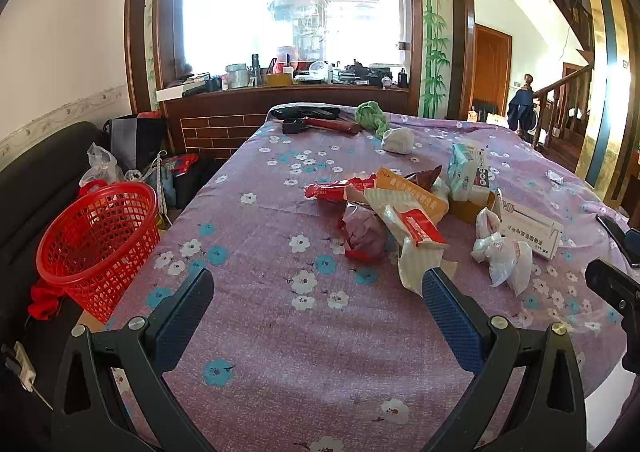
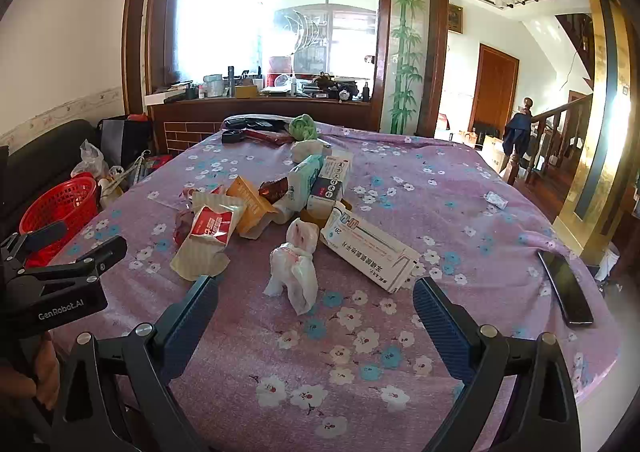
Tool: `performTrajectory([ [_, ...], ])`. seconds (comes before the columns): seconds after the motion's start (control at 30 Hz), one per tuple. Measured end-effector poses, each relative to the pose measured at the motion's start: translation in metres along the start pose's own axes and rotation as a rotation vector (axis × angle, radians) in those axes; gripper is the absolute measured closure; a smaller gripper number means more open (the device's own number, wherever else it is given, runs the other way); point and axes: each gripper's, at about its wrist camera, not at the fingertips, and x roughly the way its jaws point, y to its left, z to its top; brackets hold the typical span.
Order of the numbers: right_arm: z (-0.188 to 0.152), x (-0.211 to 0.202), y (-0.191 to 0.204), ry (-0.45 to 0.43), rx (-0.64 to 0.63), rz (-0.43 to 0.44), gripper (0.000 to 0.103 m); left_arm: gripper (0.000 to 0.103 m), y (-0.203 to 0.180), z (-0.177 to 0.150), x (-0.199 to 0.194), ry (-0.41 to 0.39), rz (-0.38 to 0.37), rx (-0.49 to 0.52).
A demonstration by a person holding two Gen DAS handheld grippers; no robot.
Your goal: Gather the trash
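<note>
A pile of trash lies mid-table: a red wrapper (image 1: pixel 334 189), an orange box (image 1: pixel 416 189), a white-and-red packet (image 1: pixel 416 228), a crumpled white plastic bag (image 1: pixel 504 256) and a white medicine box (image 1: pixel 536 230). The red mesh basket (image 1: pixel 98 240) stands off the table's left edge. My left gripper (image 1: pixel 318 284) is open and empty, short of the pile. In the right wrist view my right gripper (image 2: pixel 316 292) is open and empty, with the white plastic bag (image 2: pixel 294 272) just ahead between its fingers. The medicine box (image 2: pixel 370 252), the packet (image 2: pixel 210 232) and the basket (image 2: pixel 60 207) show there too.
The table wears a purple flowered cloth (image 1: pixel 280 332). A black phone (image 2: pixel 566 288) lies near its right edge. A green cloth (image 1: pixel 372 115), a white wad (image 1: pixel 398 139) and dark items (image 1: pixel 306 113) sit at the far end. A black sofa (image 1: pixel 36 179) and bags are to the left.
</note>
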Motion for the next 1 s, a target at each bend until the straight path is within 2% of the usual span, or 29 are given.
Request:
performTrajectory([
  [0.33,0.0,0.011,-0.002,0.028,0.007,0.022,0.007,0.0,-0.001,0.001,0.007,0.028,-0.007,0.002],
  [0.43,0.002,0.019,-0.005,0.054,0.015,0.047,0.013,0.0,0.006,0.005,0.016,0.076,-0.056,-0.017],
  [0.53,0.005,0.027,-0.011,0.084,0.034,0.073,0.02,0.0,0.02,0.012,0.03,0.155,-0.127,-0.08],
  [0.63,0.008,0.039,-0.015,0.13,0.059,0.115,0.03,0.0,0.025,0.016,0.043,0.214,-0.178,-0.113],
  [0.7,0.01,0.052,-0.019,0.174,0.088,0.154,0.035,0.006,0.025,0.02,0.051,0.243,-0.208,-0.131],
  [0.8,0.012,0.067,-0.022,0.214,0.117,0.181,0.038,0.019,0.018,0.028,0.062,0.293,-0.281,-0.145],
  [0.9,0.014,0.074,-0.029,0.226,0.147,0.18,0.039,0.019,0.005,0.035,0.077,0.34,-0.339,-0.158],
  [1.0,0.014,0.073,-0.039,0.208,0.163,0.153,0.039,0.021,-0.013,0.042,0.091,0.367,-0.36,-0.145],
])
